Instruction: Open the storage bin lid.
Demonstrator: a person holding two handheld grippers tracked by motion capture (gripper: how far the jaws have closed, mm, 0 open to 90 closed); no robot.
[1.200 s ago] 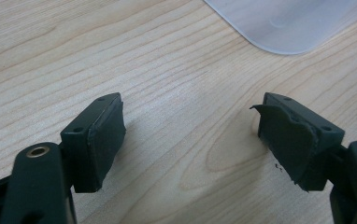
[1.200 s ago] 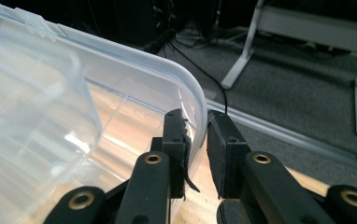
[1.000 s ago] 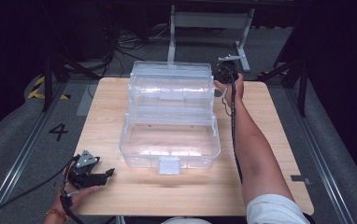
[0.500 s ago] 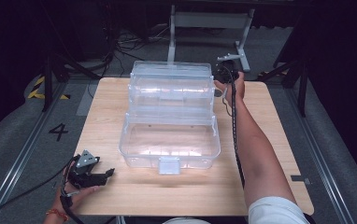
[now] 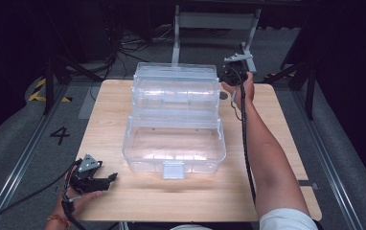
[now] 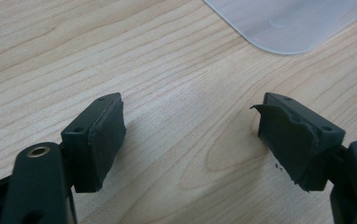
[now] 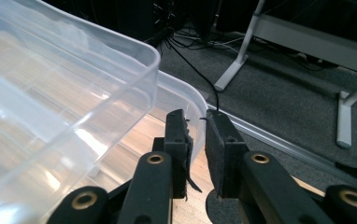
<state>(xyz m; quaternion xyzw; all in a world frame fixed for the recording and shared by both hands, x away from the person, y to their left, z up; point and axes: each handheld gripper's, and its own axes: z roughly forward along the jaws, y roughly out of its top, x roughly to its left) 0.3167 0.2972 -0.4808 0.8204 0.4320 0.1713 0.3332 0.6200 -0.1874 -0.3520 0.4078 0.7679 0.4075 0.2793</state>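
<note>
The right gripper (image 7: 196, 122) has its jaws drawn nearly together with only a thin slit between the pads and nothing caught in it. They sit just beside the far right corner of the clear plastic box (image 5: 174, 117), close to its rim; from the right gripper view I cannot tell whether they touch it. In the high view that right gripper (image 5: 233, 73) is held up at the box's back right corner, the person's bare forearm stretching along the right side of the table (image 5: 277, 110).

The left gripper (image 6: 190, 135) has its jaws spread wide apart over bare wood, gripping nothing; one pad looks ragged at its edge. It rests near the front left corner of the table (image 5: 92, 175), well apart from the box.

The box stands in the middle of the table, its tiered lid section swung open toward the far side and a latch at its front wall.
</note>
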